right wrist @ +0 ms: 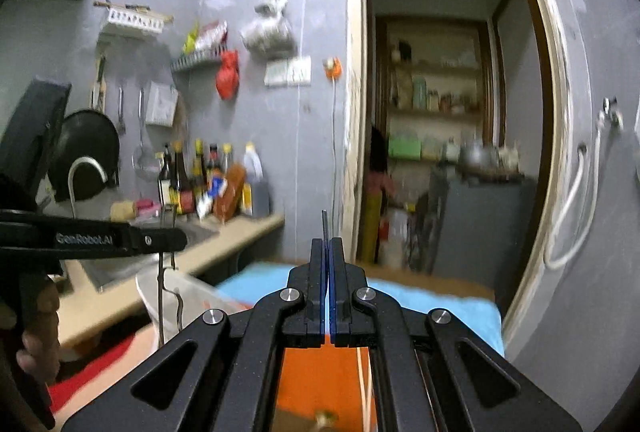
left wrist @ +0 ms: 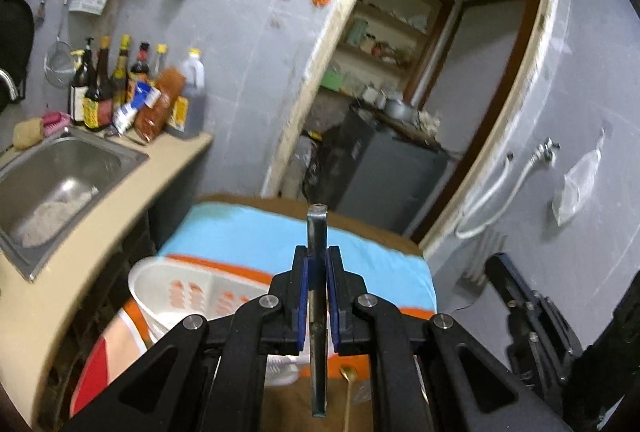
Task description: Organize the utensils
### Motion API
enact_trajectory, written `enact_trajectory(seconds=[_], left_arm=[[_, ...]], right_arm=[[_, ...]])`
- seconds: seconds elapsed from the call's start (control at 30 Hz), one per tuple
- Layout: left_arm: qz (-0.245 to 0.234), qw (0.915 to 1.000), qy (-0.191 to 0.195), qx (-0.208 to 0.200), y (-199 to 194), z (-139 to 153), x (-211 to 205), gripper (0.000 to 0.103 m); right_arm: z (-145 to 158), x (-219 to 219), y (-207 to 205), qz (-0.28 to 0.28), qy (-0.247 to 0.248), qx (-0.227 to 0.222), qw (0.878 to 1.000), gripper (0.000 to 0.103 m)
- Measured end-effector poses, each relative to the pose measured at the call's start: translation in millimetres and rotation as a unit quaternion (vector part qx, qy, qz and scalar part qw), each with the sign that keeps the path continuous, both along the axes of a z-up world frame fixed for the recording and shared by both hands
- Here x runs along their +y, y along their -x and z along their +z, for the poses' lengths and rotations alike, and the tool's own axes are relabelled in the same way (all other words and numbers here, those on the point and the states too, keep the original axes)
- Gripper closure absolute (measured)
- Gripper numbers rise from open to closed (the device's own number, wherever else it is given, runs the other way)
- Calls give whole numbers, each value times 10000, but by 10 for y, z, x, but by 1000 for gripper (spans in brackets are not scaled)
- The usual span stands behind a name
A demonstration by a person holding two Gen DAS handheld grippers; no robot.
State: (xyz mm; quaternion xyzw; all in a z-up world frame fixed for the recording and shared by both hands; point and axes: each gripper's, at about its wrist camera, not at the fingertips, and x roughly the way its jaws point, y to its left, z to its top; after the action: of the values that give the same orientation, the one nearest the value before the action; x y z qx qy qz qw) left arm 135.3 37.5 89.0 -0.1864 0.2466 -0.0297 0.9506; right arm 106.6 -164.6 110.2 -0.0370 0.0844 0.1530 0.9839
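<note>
My left gripper [left wrist: 318, 264] is shut on a flat metal utensil [left wrist: 318, 232] that stands upright between the blue pads and hangs down below them. It is held above a white slotted basket [left wrist: 176, 288] on the blue and orange cloth [left wrist: 256, 232]. In the right wrist view the left gripper [right wrist: 168, 238] holds that utensil [right wrist: 162, 296] over the basket [right wrist: 160, 292]. My right gripper [right wrist: 328, 248] is shut on a thin metal rod [right wrist: 325, 226] that sticks up past the pads. A gold spoon [left wrist: 349, 380] lies on the table under the left gripper.
A steel sink [left wrist: 60, 172] and a counter [left wrist: 132, 200] with sauce bottles [left wrist: 120, 88] are on the left. An open doorway [left wrist: 420, 92] with a dark cabinet [left wrist: 384, 168] and shelves is ahead. A white hose [left wrist: 492, 192] hangs on the right wall.
</note>
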Motion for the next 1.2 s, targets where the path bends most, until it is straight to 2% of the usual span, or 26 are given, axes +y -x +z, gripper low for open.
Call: enact_trajectory(seconds=[0.2, 0.37, 0.43, 0.77, 0.93, 1.03, 1.1, 1.17, 1.2], left_arm=[[413, 9980, -270, -405, -65, 213, 333, 94], [848, 9922, -646, -646, -164, 195, 592, 94], [950, 9904, -787, -627, -250, 75, 645, 94], [1021, 9900, -905, -357, -521, -526, 713, 94], [922, 9913, -911, -218, -470, -651, 656, 94], [762, 9945, -724, 25, -471, -696, 677, 94], [678, 9958, -594, 141, -459, -726, 694, 93], [658, 9962, -521, 247, -442, -735, 705, 88], [660, 9962, -491, 277, -427, -730, 707, 81]], right_arm=[[335, 356, -75, 108, -104, -535, 9985, 102], [246, 674, -220, 159, 76, -657, 9977, 102], [121, 800, -321, 135, 219, -593, 9979, 102], [-416, 994, -566, 176, 639, -116, 9977, 102], [-581, 1012, -604, 338, 630, 196, 9973, 101], [-638, 971, -602, 451, 554, 394, 9967, 101], [-658, 925, -600, 512, 443, 528, 9963, 98], [-668, 863, -586, 541, 304, 612, 9962, 81], [-666, 820, -580, 569, 182, 673, 9959, 77]])
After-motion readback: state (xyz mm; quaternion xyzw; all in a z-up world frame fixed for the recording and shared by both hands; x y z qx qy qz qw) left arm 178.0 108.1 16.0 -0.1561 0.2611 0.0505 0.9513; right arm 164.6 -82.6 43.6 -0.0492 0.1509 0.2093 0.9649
